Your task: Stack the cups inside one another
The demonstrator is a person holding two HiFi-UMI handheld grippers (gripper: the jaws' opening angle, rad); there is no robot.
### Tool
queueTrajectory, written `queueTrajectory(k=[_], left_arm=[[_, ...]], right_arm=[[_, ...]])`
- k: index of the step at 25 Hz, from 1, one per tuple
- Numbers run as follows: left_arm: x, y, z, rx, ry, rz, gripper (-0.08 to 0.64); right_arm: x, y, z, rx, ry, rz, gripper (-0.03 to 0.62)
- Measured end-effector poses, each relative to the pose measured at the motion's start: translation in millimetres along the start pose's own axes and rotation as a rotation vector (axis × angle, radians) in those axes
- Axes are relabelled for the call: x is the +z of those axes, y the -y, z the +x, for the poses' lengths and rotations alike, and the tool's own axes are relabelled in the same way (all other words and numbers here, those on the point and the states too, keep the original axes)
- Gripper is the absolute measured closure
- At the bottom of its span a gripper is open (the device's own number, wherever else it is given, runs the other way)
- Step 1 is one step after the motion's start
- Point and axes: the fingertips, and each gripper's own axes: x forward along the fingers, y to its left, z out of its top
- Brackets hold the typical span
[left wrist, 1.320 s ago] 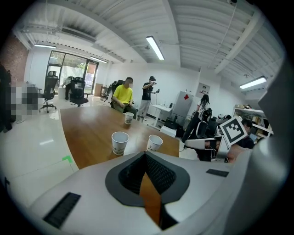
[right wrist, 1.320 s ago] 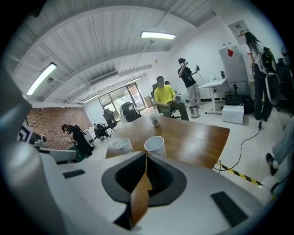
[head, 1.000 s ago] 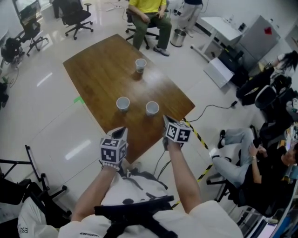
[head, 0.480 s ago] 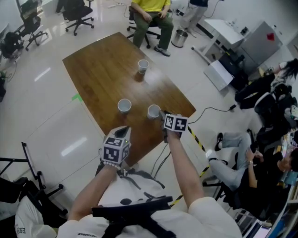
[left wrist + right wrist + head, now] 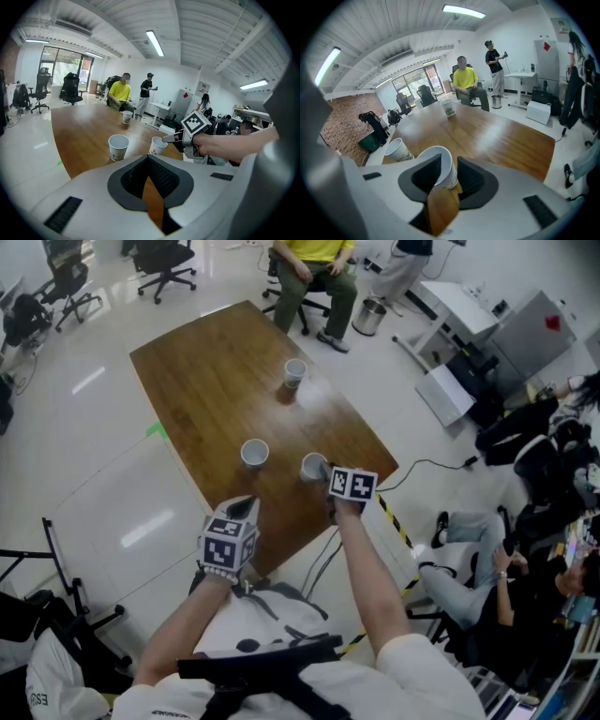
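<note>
Right gripper [image 5: 447, 174] angled down at the nearest cup [image 5: 440, 169], upright on the surface [image 5: 211, 381]; jaws apart, just narrowing slightly, cup between them, not clamped. Second cup [image 5: 254, 453] left of it, third cup [image 5: 295, 372] well beyond. Left gripper [image 5: 148, 161] jaws together, empty. Open office around

Three white paper cups stand upright on the brown wooden table [image 5: 206, 381] before me. The far cup [image 5: 295, 372] stands alone; the left cup [image 5: 254, 454] and right cup [image 5: 314, 467] stand apart near my edge.

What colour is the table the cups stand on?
Brown wood grain; the table shows best in the head view.
</note>
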Motion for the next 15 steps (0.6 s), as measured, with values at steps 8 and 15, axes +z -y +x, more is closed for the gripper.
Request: queueTrajectory(k=[8, 15], left_arm=[[0.5, -7.4, -2.5, 0.015, -0.003, -0.007, 0.566], [1.1, -10.6, -4.2, 0.021, -0.003, -0.013, 0.566]], right_arm=[[0.7, -1.9, 8.5, 0.008, -0.018, -0.006, 0.505], [1.4, -2.2, 10.2, 0.002, -0.030, -0.016, 0.555]])
